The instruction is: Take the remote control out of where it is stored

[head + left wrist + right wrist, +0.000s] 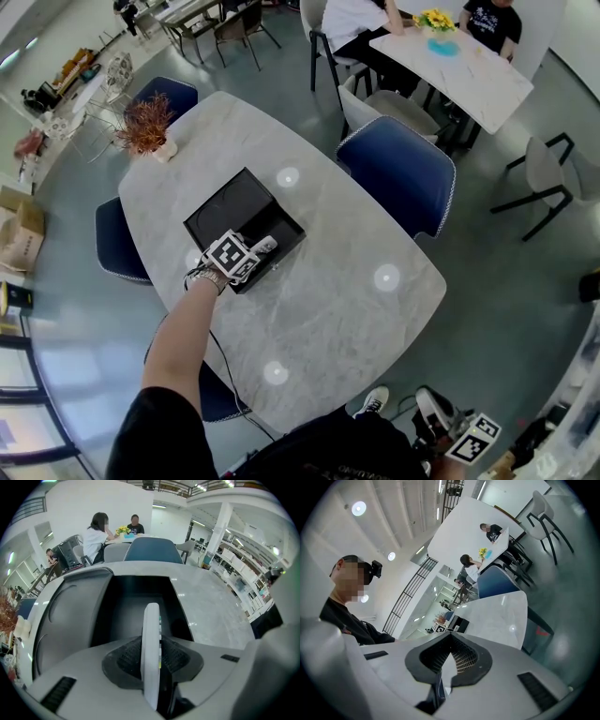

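A pale marble worktop (328, 281) is seen from above, oval and lit by round ceiling reflections. Near its middle sits an open black box (234, 206), set at an angle to the worktop edge. The person's bare left arm (187, 328) reaches in from below, carrying the left tongs (261, 249) with their square-marker cube, pointed steeply down at the near right part of the box.

The left gripper view looks down into the dark inside of the box (131, 606). The left tongs (152, 639) are closed on the remote control (150, 667), a slim white bar standing on edge between the two ribbed black pads (129, 656), with its small coloured buttons facing right. Its far end pokes out over the box interior; it cannot be told whether it rests on the box floor or is lifted clear.

The right tongs (441, 427) hang low at the bottom right, off the worktop and well apart from the box. The right gripper view shows the right tongs (451, 641) with the tips together and nothing between them.

A dried reddish plant (145, 127) stands at the far left end of the worktop. A blue chair (398, 173) is tucked against the right side. Beyond it, people sit at another white table (478, 75) with yellow flowers (434, 19)
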`<state>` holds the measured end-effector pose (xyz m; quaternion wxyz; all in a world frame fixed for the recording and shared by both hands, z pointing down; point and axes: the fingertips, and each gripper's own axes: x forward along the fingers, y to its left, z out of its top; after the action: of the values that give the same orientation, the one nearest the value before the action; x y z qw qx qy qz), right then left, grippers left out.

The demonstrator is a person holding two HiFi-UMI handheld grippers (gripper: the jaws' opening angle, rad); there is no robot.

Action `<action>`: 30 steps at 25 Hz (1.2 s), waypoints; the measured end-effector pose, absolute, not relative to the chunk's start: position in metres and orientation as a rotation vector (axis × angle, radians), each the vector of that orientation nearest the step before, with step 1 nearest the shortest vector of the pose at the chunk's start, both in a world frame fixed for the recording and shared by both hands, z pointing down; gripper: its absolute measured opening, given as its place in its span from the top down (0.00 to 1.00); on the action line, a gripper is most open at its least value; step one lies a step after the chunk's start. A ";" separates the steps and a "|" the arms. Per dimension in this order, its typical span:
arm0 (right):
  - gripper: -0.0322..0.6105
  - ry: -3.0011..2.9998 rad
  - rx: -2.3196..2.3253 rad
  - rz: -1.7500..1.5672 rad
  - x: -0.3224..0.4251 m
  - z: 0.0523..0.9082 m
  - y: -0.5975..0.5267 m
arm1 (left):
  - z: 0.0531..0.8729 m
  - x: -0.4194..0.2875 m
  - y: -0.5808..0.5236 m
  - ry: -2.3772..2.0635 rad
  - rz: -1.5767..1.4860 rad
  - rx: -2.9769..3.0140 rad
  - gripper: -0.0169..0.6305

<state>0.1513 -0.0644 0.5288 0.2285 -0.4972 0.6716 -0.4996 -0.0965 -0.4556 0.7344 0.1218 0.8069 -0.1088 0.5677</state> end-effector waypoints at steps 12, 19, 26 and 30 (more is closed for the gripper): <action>0.94 1.921 -1.284 -1.343 0.148 0.521 -0.067 | 0.680 -0.112 -0.461 -0.556 1.395 2.397 0.80; 0.94 1.969 -1.196 -1.327 0.148 0.514 -0.066 | 0.627 -0.124 -0.452 -0.722 1.162 2.428 0.80; 0.94 2.052 -1.079 -1.307 0.150 0.499 -0.059 | 0.578 -0.145 -0.407 -0.848 1.104 2.432 0.80; 0.94 2.076 -0.999 -1.318 0.153 0.494 -0.044 | 0.558 -0.154 -0.371 -0.913 1.051 2.426 0.80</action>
<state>0.1528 -0.0443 0.4940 0.2413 -0.3653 0.7590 -0.4819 -0.1539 -0.3709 0.5581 0.1715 0.8544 -0.3216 0.3703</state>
